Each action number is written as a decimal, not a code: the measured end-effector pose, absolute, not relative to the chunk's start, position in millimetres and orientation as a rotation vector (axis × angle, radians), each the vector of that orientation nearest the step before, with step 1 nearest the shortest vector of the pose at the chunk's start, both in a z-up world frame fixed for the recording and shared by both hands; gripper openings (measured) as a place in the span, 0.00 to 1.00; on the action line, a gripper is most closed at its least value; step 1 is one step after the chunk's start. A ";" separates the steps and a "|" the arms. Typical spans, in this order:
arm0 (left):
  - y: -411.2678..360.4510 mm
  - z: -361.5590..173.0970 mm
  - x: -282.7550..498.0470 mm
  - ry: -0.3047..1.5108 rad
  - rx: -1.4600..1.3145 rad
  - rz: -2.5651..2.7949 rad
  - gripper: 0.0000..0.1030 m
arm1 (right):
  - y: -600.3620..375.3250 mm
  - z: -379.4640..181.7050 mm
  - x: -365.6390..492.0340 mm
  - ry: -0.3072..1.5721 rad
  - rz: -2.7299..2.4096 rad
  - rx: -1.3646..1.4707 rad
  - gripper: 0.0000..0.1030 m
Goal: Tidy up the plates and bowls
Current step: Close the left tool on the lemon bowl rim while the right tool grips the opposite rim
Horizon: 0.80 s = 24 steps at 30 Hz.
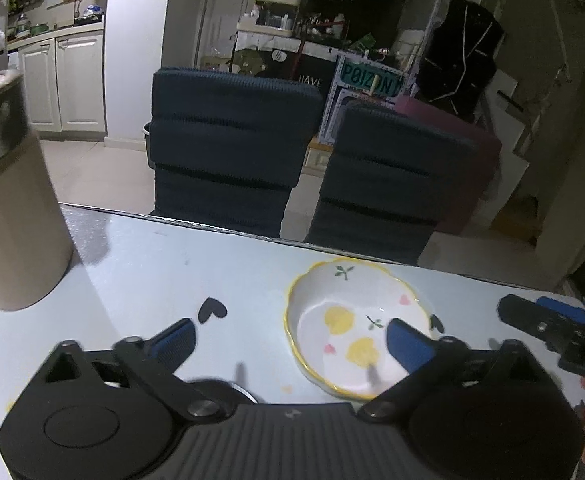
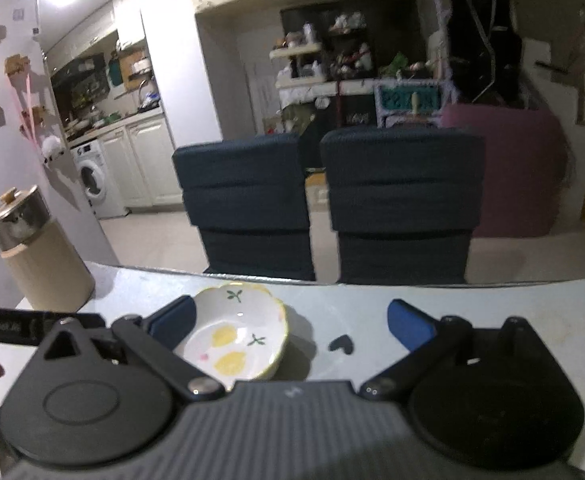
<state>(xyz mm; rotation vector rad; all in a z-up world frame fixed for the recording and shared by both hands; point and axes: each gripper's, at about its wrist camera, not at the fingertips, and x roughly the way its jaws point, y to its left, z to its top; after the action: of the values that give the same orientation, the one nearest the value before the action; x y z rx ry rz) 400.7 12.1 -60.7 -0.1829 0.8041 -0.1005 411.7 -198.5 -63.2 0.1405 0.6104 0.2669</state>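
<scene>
A small white bowl (image 1: 352,326) with a wavy yellow rim, yellow fruit and green leaf prints sits on the pale table. It also shows in the right wrist view (image 2: 234,330). My left gripper (image 1: 290,342) is open and empty, its right finger over the bowl's near right side. My right gripper (image 2: 290,324) is open and empty, its left finger by the bowl's left rim. The right gripper's tip (image 1: 548,320) shows at the right edge of the left wrist view.
A beige canister with a metal lid (image 1: 8,216) stands at the table's left; it also shows in the right wrist view (image 2: 40,256). Two dark blue chair backs (image 1: 232,148) stand behind the far table edge (image 1: 252,236). Black heart marks (image 1: 211,310) are on the tabletop.
</scene>
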 end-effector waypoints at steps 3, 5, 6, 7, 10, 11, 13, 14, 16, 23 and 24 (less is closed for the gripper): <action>14.5 -68.6 417.7 0.839 -0.202 -0.119 0.68 | -189.6 -75.4 430.4 0.673 0.271 0.165 0.81; 15.8 -74.9 428.0 0.863 -0.218 -0.124 0.59 | -186.6 -81.6 437.6 0.714 0.265 0.174 0.74; 17.0 -78.6 432.5 0.874 -0.230 -0.127 0.52 | -185.9 -86.2 440.3 0.735 0.269 0.188 0.70; 17.1 -81.7 435.9 0.886 -0.239 -0.129 0.50 | -187.2 -90.2 442.4 0.755 0.276 0.217 0.65; 14.6 -92.0 446.5 0.924 -0.241 -0.137 0.42 | -187.3 -102.1 450.1 0.808 0.263 0.281 0.48; 11.8 -94.1 449.3 0.934 -0.232 -0.140 0.39 | -187.3 -106.4 452.1 0.823 0.254 0.287 0.47; 7.5 -99.5 452.1 0.951 -0.221 -0.145 0.32 | -186.5 -113.0 457.4 0.845 0.246 0.295 0.42; 6.1 -102.2 454.0 0.960 -0.217 -0.142 0.26 | -184.3 -115.7 461.0 0.857 0.246 0.299 0.41; 4.4 -105.9 456.7 0.969 -0.217 -0.137 0.20 | -181.8 -118.6 463.1 0.875 0.238 0.298 0.40; 4.1 -114.5 464.3 0.984 -0.204 -0.130 0.15 | -168.9 -128.4 474.7 0.923 0.231 0.271 0.25; 4.5 -115.8 465.6 0.985 -0.204 -0.127 0.14 | -168.3 -130.4 478.5 0.927 0.235 0.273 0.19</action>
<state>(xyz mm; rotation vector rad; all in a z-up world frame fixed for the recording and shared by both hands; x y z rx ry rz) 465.6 4.5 -115.8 -0.2044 0.9853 -0.1266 478.5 -168.3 -130.4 0.2733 0.9268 0.2346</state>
